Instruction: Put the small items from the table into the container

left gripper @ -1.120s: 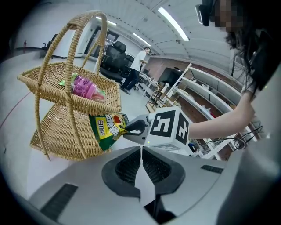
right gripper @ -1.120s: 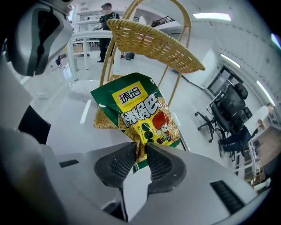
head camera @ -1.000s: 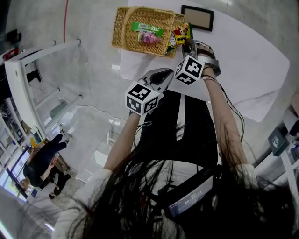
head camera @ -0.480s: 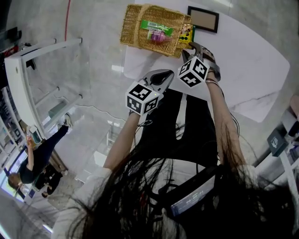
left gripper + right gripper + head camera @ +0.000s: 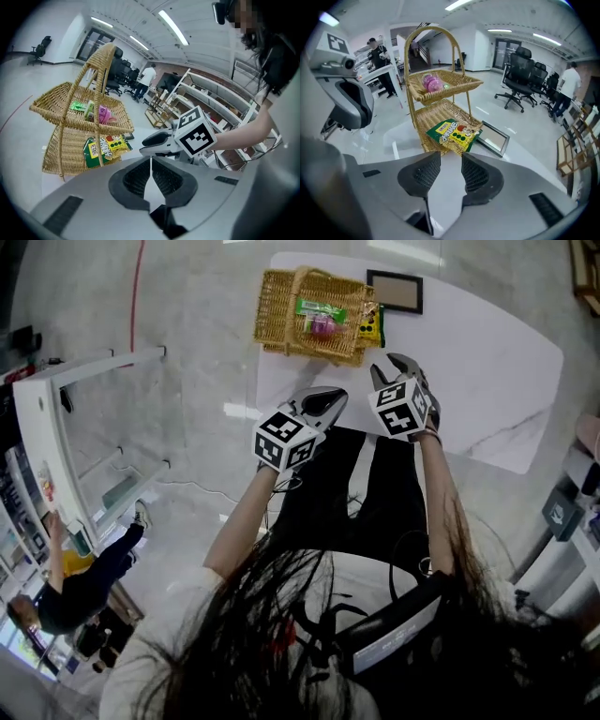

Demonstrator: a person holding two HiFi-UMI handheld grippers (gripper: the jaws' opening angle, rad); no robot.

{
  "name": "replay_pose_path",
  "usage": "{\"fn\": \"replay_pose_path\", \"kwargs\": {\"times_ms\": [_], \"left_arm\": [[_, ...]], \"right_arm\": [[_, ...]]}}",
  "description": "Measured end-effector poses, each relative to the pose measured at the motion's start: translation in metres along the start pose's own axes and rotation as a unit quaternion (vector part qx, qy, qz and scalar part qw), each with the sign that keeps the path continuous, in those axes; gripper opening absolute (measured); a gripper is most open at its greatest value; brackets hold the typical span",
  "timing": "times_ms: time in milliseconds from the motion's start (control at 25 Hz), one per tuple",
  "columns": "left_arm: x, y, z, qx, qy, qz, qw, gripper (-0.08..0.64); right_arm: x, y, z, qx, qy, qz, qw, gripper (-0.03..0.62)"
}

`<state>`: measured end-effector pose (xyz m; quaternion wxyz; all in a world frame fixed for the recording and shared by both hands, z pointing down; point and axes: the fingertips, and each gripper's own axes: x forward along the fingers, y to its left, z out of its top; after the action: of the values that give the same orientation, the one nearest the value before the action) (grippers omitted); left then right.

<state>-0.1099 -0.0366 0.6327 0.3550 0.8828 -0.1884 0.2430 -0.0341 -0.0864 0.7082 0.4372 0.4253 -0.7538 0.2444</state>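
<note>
Wicker basket (image 5: 271,313) stands beside a picture frame (image 5: 395,292).

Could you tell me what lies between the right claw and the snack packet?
Nothing but bare white table; the right gripper view shows that from the right claw to the snack packet.

Dark-rimmed picture frame (image 5: 395,292) lying flat, pale panel facing up. Off to one side on the glossy pale floor (image 5: 197,343), white open shelving (image 5: 89,418) with a thin red line (image 5: 137,287) running past it, perhaps a cable or a strip of tape, and beyond the shelving a person in a dark top (image 5: 89,582). Farther back in the room, black office chairs (image 5: 519,75) on wheels, a person in a white shirt (image 5: 568,84) standing near them, wooden racks (image 5: 572,157) at the edge of view, and long ceiling lights (image 5: 172,27) overhead.
</note>
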Motion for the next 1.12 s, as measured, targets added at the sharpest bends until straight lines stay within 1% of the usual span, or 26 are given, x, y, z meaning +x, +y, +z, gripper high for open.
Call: {"fn": "replay_pose_path", "kwargs": {"times_ms": [120, 280, 400, 520, 600, 720, 800, 1000, 1120], "left_arm": [[-0.012, -0.007, 0.003, 0.018, 0.008, -0.012, 0.9997, 0.006], [-0.030, -0.017, 0.007, 0.036, 0.016, -0.017, 0.9991, 0.006], [-0.040, -0.024, 0.015, 0.031, 0.003, -0.010, 0.9995, 0.006], [-0.045, -0.034, 0.021, 0.018, -0.010, -0.003, 0.9998, 0.006], [-0.047, -0.044, 0.021, 0.013, -0.015, 0.001, 0.9998, 0.006], [-0.051, -0.062, 0.023, 0.010, -0.028, 0.009, 0.9995, 0.006], [-0.054, -0.076, 0.023, 0.008, -0.038, 0.017, 0.9991, 0.006], [-0.058, -0.113, 0.015, -0.007, -0.064, 0.040, 0.9971, 0.006], [-0.059, -0.135, 0.006, -0.004, -0.072, 0.052, 0.9961, 0.006]], "right_arm": [[-0.021, 0.002, -0.004, 0.046, -0.005, -0.014, 0.999, 0.116], [-0.060, 0.013, -0.008, 0.104, -0.017, -0.017, 0.994, 0.081], [-0.094, 0.016, -0.012, 0.142, -0.027, -0.023, 0.989, 0.064], [-0.124, 0.013, -0.016, 0.168, -0.044, -0.035, 0.984, 0.048], [-0.142, 0.012, -0.018, 0.182, -0.057, -0.039, 0.981, 0.038], [-0.164, 0.016, -0.028, 0.202, -0.062, -0.033, 0.977, 0.028], [-0.180, 0.019, -0.032, 0.210, -0.074, -0.028, 0.975, 0.025], [-0.218, 0.027, -0.060, 0.204, -0.083, -0.020, 0.975, 0.021], [-0.236, 0.033, -0.081, 0.206, -0.090, -0.010, 0.974, 0.020]]}}
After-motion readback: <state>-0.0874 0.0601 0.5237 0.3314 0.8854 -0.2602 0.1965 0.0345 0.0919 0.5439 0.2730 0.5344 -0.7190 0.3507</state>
